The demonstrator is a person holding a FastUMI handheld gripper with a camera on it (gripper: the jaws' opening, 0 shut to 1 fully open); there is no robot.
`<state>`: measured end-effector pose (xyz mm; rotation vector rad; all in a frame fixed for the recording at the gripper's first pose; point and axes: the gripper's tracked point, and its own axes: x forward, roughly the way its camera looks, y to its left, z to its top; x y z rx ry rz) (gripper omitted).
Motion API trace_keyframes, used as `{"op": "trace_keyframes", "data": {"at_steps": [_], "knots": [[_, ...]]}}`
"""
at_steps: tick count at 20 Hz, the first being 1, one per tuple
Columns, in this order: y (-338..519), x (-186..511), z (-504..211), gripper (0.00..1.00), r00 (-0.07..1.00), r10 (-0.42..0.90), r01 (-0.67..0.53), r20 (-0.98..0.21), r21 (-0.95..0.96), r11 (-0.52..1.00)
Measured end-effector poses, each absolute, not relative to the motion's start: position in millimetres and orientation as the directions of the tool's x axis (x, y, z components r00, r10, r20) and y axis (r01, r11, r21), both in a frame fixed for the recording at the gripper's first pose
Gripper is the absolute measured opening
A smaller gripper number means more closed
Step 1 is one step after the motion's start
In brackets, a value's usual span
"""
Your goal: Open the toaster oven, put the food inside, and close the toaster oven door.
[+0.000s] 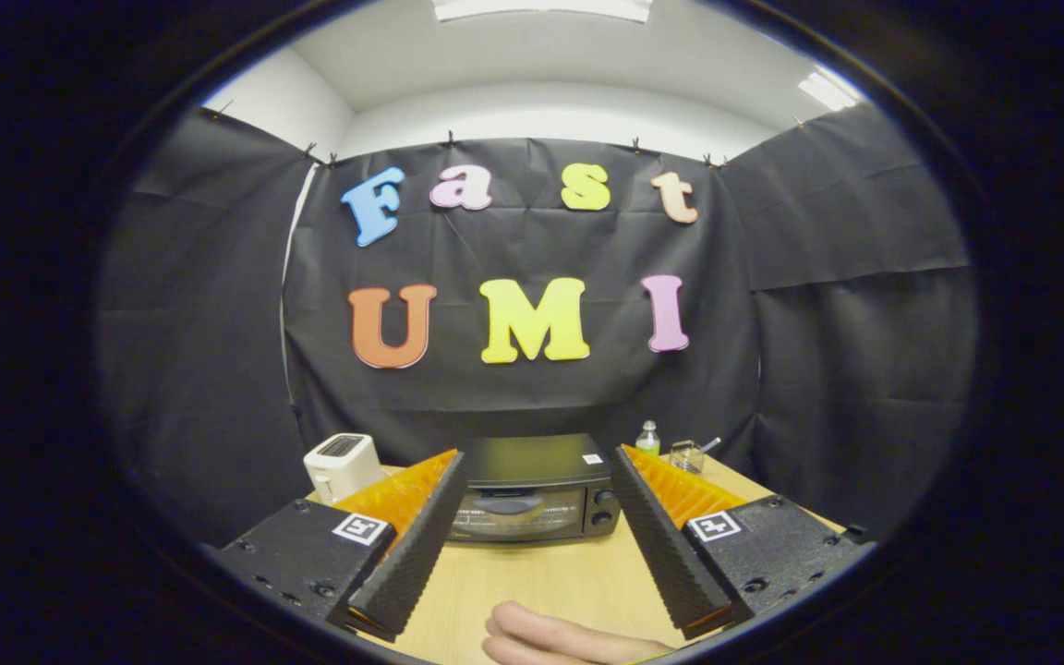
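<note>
Fingers of the hand-held gripper stand spread wide apart, with nothing between them but open air and bare tabletop. Each finger slopes outward from its base, showing a ribbed inner pad, and each base carries a small square black-and-white marker.

Beyond the fingertips, framed in the gap between them, sits the black box-shaped toaster oven on the pale wooden table. Its glass door faces the gripper and is shut, standing upright against the oven's front. Two round black knobs sit one above the other to the right of the door. What lies behind the glass cannot be made out.

Beside the oven, behind the left finger, stands a white slot toaster with a dark top opening. Behind the right finger, further back on the table, are a small clear plastic bottle with a green label and, just beside it, a clear glass container with a thin stick leaning out of it.

Close to the camera, on the table between the finger bases, part of a person's bare hand rests flat, well short of the oven.
</note>
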<state>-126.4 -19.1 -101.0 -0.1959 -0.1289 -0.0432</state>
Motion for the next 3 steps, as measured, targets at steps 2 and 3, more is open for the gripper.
{"op": "trace_keyframes", "data": {"at_steps": [2, 3], "knots": [[-17.0, -125.2, -106.5, 1.00, 0.992, -0.029, 0.050, 0.119, -0.179, 0.983], [-15.1, -125.3, -109.5, 1.00, 0.994, -0.023, 0.042, 0.109, -0.174, 0.984]]}}
